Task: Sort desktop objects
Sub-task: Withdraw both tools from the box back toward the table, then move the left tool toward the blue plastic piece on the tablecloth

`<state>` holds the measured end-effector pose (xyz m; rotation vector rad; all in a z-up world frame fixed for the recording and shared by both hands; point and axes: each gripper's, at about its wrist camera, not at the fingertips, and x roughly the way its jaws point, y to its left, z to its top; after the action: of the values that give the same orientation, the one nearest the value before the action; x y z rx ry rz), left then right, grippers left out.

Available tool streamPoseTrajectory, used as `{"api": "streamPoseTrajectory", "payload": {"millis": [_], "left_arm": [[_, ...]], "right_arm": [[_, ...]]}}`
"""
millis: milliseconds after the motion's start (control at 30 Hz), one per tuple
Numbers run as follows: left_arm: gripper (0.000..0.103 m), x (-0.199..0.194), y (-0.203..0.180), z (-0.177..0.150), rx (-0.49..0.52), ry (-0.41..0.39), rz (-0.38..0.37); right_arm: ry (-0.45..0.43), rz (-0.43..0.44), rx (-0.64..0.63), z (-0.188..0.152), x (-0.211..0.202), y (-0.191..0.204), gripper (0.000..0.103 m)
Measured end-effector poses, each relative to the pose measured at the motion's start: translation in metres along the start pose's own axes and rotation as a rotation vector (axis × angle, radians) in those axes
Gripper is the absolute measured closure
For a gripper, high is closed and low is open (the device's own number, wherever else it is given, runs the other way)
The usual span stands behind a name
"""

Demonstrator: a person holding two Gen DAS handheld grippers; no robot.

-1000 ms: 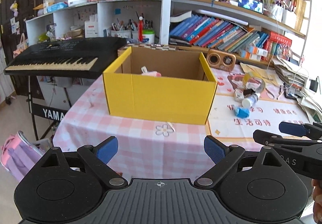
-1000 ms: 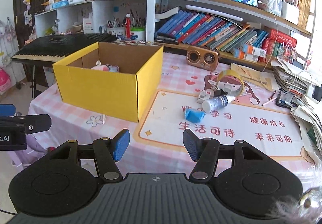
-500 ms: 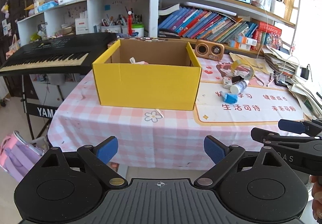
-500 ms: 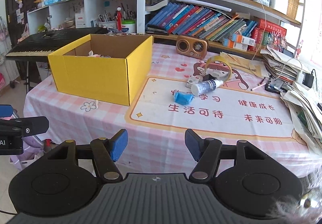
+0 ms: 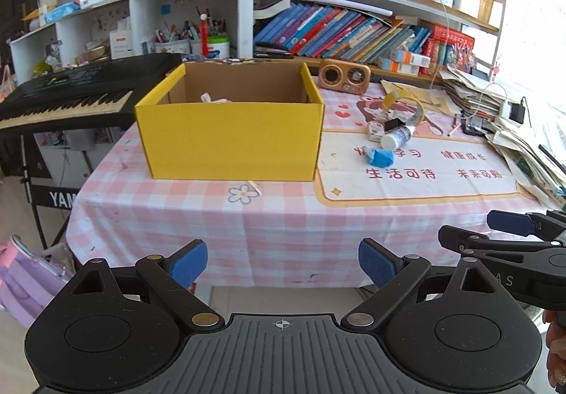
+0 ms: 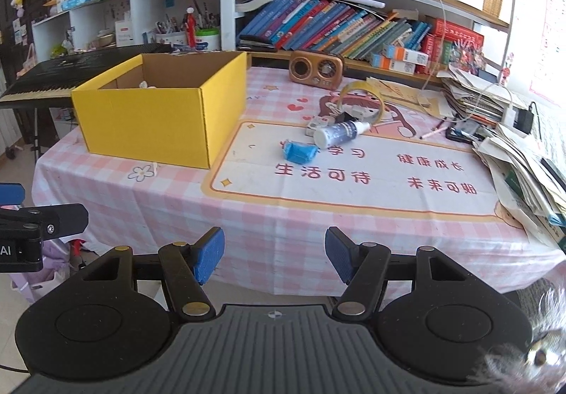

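1 yellow box [image 6: 159, 118], 1 bottle [image 6: 339, 133], 1 blue packet [image 6: 299, 151]; both tongs apart, empty.

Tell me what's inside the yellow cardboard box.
Inside the yellow cardboard box, only a small white-and-pink item peeks above the front wall, against bare brown inner walls. The front wall hides the floor and anything else lying there.

Sunlit room: crowded bookshelves [image 5: 353, 29] behind table [image 5: 247, 227], black keyboard [image 5: 70, 93] left.
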<state>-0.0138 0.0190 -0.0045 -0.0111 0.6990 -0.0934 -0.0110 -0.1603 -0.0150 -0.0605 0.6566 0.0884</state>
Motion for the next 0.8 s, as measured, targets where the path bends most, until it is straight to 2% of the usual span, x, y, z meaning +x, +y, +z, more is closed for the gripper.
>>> {"api": "streamPoseTrajectory", "payload": {"millis": [800], "left_arm": [[0.008,0.028,-0.04,0.014,0.061,0.032,-0.099]], "right_arm": [[0.037,-0.09,0.068,-0.001,0.008,-0.044,0.041]]}}
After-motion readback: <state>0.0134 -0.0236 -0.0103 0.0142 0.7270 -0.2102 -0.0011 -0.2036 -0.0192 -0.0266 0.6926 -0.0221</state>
